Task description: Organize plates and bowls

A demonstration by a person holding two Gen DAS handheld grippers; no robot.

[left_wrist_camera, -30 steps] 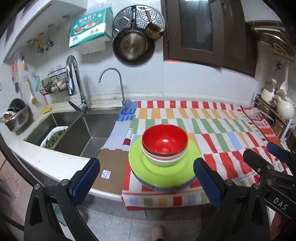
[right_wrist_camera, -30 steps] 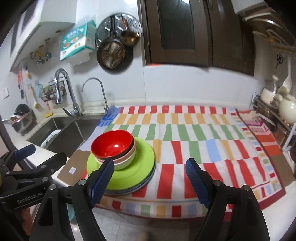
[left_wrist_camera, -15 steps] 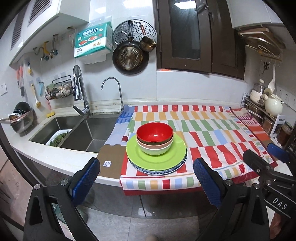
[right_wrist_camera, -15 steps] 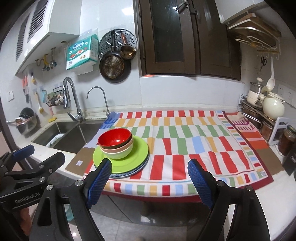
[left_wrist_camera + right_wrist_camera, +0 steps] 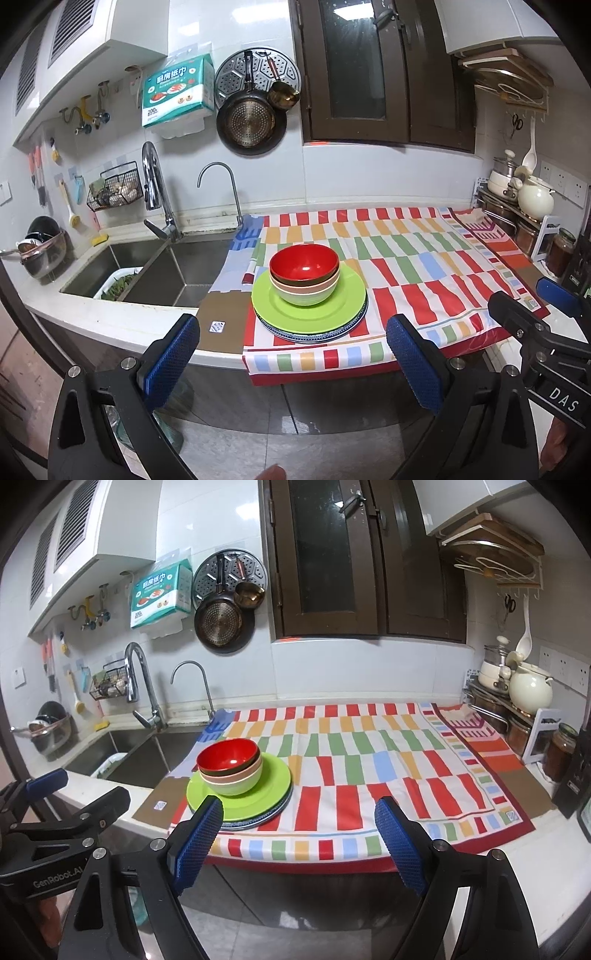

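A glossy red bowl (image 5: 303, 261) sits nested atop a brown-rimmed bowl and a pale green bowl (image 5: 306, 293); this stack rests on a round lime-green plate (image 5: 343, 306), itself lying on a blue-patterned plate (image 5: 325, 335) whose rim peeks out beneath; all stand on the striped multicoloured cloth (image 5: 417, 273) near the front-left of the white tabletop (image 5: 110, 321), beside the steel sink (image 5: 177, 269); the left tongs (image 5: 291, 354) hang off the tabletop's edge, released, blue pads wide apart and empty; the right tongs (image 5: 299, 834) likewise stand released, grasping nothing, clear of the dishes.
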